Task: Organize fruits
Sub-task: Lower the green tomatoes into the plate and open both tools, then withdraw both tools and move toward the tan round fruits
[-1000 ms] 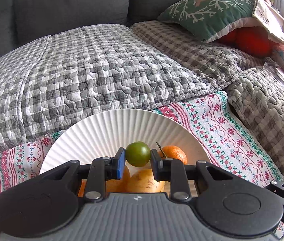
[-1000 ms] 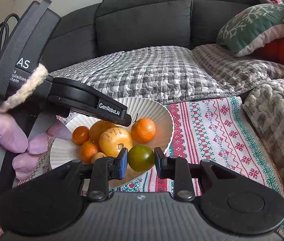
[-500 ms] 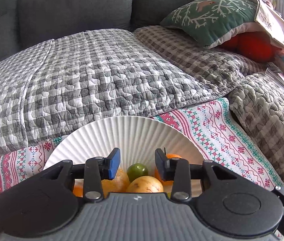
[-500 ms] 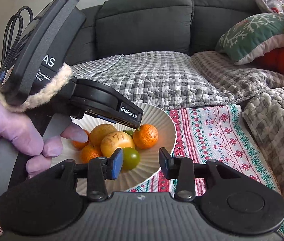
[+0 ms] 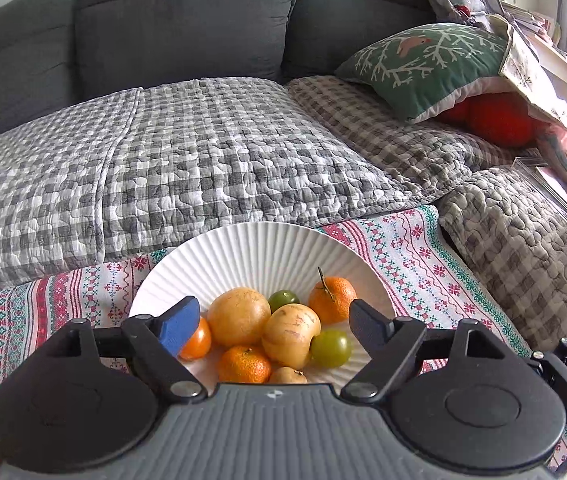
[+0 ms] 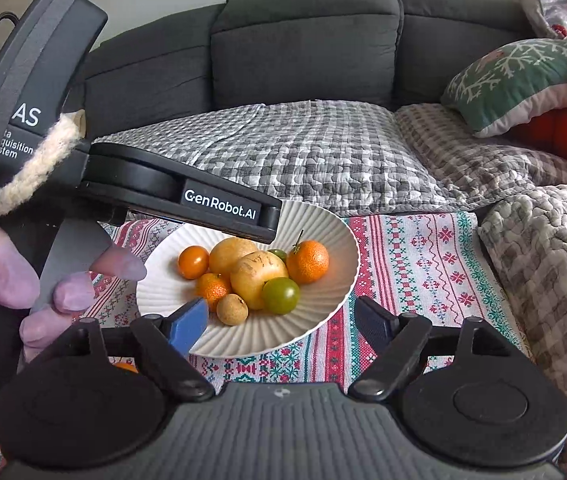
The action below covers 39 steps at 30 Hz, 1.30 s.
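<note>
A white ribbed plate (image 5: 267, 252) (image 6: 335, 256) lies on a patterned cloth (image 5: 415, 256) and holds several fruits. Among them are two yellow pears (image 5: 291, 334) (image 6: 257, 276), tangerines (image 5: 333, 294) (image 6: 308, 261), and two green fruits (image 5: 331, 348) (image 6: 281, 295), the second (image 5: 283, 299) behind the pears. My left gripper (image 5: 273, 322) hovers above the plate's near side, its jaws opening and nothing between them. My right gripper (image 6: 283, 322) stands over the plate's near rim, jaws also opening and empty. The left gripper's body (image 6: 187, 204), in a gloved hand (image 6: 15, 272), reaches over the plate from the left.
A grey sofa (image 5: 187, 28) with checked quilts (image 5: 187, 160) lies behind the plate. A green cushion (image 5: 423, 64) and a red one (image 5: 495, 116) sit at the back right. Another quilted cover (image 5: 523, 248) rises right of the cloth. An orange fruit (image 6: 125, 367) peeks below the hand.
Both grippers held a green fruit a second ago. Each has let its fruit go onto the plate, spread its jaws wide and pulled back and up.
</note>
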Available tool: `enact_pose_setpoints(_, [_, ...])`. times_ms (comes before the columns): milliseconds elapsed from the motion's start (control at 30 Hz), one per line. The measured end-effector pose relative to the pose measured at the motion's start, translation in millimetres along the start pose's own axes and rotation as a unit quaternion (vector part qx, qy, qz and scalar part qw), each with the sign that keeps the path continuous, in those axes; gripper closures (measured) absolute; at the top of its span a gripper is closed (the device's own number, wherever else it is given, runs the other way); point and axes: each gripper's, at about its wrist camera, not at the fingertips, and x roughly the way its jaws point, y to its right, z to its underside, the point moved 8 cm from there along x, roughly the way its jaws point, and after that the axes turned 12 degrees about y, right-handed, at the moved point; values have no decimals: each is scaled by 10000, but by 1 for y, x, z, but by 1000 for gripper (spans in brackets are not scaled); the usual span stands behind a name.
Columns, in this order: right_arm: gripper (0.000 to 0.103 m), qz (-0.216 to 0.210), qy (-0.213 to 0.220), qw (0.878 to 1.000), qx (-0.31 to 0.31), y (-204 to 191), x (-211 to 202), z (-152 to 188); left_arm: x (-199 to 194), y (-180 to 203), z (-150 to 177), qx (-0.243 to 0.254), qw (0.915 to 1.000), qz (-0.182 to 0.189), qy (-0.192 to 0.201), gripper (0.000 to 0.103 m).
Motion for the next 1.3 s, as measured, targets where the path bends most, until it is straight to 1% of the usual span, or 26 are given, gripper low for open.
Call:
enact_pose_setpoints(100, [16,-102,-53,9999,-87,-5,-12,0,-17,-1,8,-81,9999,-61,-47,15])
enact_pose_setpoints(167, [14,-117,-138,9998,-126,-8,-18,2,-27,-2,13,-115,9999,-108,-61,13])
enact_pose_setpoints(300, [13,-139,-357,9989,-277,-14,-29,10,-47,-4,24,-98,9997,-196,-94,11])
enact_pose_setpoints(433, [12,-110,-453,9982,-377,-18,-41,13,-66,-9,35,-306,9990,-319,-101,8])
enact_pose_setpoints(533, [9,-156,-504,9977,-421,-22,-51,14,-77,-11,45,-325,9985,-426,-141,6])
enact_pose_setpoints(767, [6,-25,-543,9971,-529,-24,-70,22,-101,-16,70,-597,9958,-671,-177,2])
enact_pose_setpoints(933, [5,76,-541,9971,-534,-22,-78,28,-114,-20,85,-564,9947,-819,-255,1])
enact_pose_setpoints(1200, [3,259,-563,9968,-501,-11,-85,42,-126,-29,105,-739,9917,-997,-329,1])
enact_pose_setpoints(1300, [1,296,-492,9963,-637,-7,-89,45,-129,-31,112,-689,9924,-976,-308,1])
